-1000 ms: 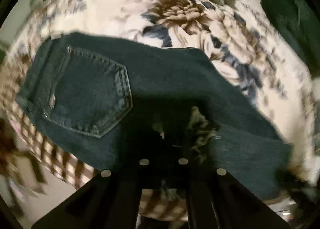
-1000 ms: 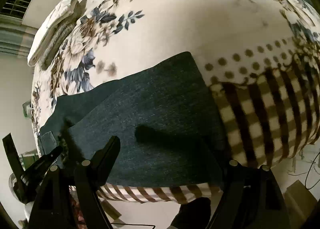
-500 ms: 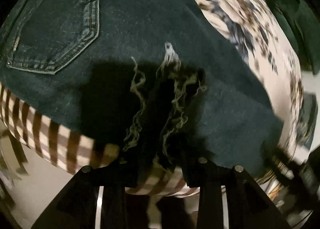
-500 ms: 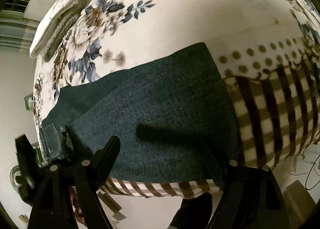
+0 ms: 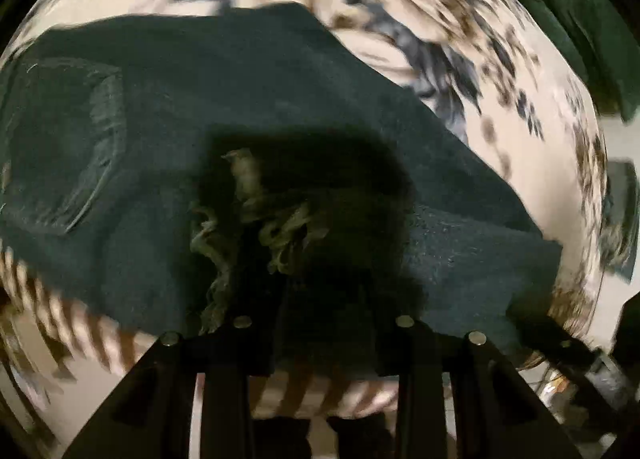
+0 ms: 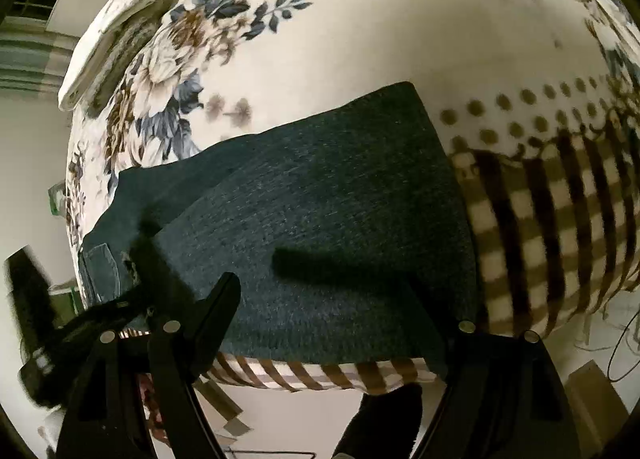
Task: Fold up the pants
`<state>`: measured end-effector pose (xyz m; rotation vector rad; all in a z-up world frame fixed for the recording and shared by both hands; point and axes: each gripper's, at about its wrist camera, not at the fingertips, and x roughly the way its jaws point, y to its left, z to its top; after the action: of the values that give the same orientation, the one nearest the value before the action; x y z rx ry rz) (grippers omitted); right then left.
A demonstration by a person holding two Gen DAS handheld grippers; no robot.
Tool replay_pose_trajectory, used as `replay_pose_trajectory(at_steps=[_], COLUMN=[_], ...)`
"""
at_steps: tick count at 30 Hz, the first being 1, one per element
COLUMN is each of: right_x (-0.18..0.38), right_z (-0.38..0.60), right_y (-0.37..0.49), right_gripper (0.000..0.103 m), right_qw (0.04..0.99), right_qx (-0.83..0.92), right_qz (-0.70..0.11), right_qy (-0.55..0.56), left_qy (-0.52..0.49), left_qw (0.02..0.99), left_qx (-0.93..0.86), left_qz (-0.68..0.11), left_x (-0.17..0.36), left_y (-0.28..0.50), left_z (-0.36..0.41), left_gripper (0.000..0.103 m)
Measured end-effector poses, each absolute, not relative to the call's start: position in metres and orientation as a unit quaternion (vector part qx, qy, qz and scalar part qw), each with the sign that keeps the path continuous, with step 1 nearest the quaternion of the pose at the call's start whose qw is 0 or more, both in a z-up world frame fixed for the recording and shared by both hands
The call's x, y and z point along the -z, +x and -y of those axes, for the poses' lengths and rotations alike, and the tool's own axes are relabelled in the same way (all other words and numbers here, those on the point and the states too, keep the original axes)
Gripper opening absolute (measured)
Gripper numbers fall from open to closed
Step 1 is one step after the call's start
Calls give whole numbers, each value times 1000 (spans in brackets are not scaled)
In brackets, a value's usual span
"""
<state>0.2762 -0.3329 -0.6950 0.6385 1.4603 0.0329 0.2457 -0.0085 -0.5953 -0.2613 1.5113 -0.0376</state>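
**Q:** Where do the pants lie, and what does each hand-held gripper hold?

**A:** The pants point(image 6: 328, 219) lie folded on the bed point(image 6: 360, 27), at its near edge, over the checked border. Your left hand-held gripper point(image 5: 320, 299) is nearly closed around the frayed hem point(image 5: 280, 235); whether the fingers pinch it, you cannot tell through blur. Your right hand-held gripper point(image 6: 344, 323) is wide open, holding nothing, above the near fold.

**Q:** What could go wrong?

**A:** The loose threads may snag the left fingers and drag the layer out of line. The near fold overhangs the edge and could slide off.
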Motion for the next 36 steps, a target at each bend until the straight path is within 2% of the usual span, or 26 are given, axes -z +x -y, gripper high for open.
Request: replay_pose_trajectory(at_steps=[1, 5, 9, 14, 15, 18, 20, 23, 25, 26, 27, 28, 31, 36], right_x=[696, 693, 692, 694, 693, 693, 692, 690, 691, 693, 693, 694, 693, 686], right_z=[333, 332, 333, 333, 334, 334, 334, 331, 329, 328, 327, 327, 325, 321], right_y=[277, 279, 279, 281, 281, 283, 285, 287, 288, 289, 289, 288, 288, 288], right_gripper=[83, 83, 83, 83, 83, 83, 83, 83, 83, 83, 83, 83, 83, 83], right_qw=[698, 702, 702, 699, 697, 695, 695, 695, 694, 692, 691, 691, 691, 693], right_qx=[-15, -20, -24, -22, -22, -25, -26, -29, -27, -26, -26, -25, -24, -34], right_qz=[-656, -654, -653, -655, -655, -656, -656, -658, -662, -664, -664, -664, -662, -660], right_qy=[286, 281, 283, 287, 290, 292, 291, 288, 283, 282, 284, 285, 288, 287], left_qy=[-97, -54, -77, -221, -237, -257, -241, -218, -200, -194, -194, -187, -121, -131], left_qw=[731, 768, 774, 747, 745, 731, 722, 724, 727, 730, 735, 744, 771, 804], left_qx=[19, 23, -6, 21, 25, 30, 26, 39, 38, 43, 54, 64, 76, 79], left_qz=[-675, -638, -628, -626, -623, -631, -648, -653, -656, -654, -647, -638, -621, -574], left_x=[593, 578, 574, 573, 573, 586, 594, 600, 601, 598, 597, 593, 579, 545], left_y=[245, 234, 228, 231, 233, 242, 248, 246, 251, 251, 253, 252, 249, 252], left_z=[12, 9, -24, -52, -51, -52, -46, -36, -25, -22, -18, -12, 0, -8], left_gripper=[1, 0, 0, 5, 9, 33, 33, 50, 52, 52, 34, 7, 6, 6])
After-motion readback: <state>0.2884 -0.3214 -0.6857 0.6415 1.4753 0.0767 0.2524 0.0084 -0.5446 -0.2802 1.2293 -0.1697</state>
